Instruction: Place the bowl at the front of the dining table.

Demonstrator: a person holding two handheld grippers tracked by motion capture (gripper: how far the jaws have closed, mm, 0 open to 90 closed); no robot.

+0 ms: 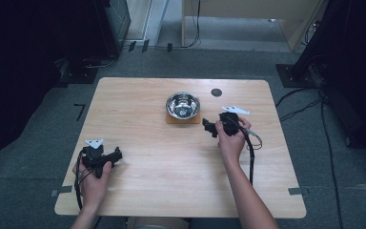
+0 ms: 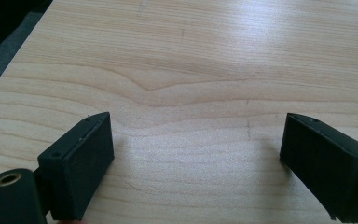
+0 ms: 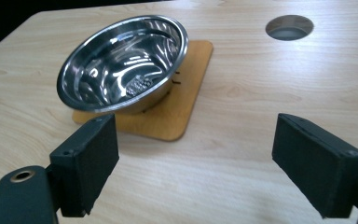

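- Toward the far edge of the counter (image 1: 138, 100), near its middle, a steel bowl (image 1: 183, 105) sits on a brown mat (image 1: 171, 119).
- Right tool (image 1: 208, 127) hovers just beside the mat on its right, jaws spread wide with nothing between them; in the right gripper view the bowl (image 3: 121, 63) and mat (image 3: 186, 93) lie just beyond the jaws.
- Left tool (image 1: 117, 155) sits near the near left corner, jaws apart over bare wood.
- A round hole (image 1: 216, 92) lies right of the bowl.
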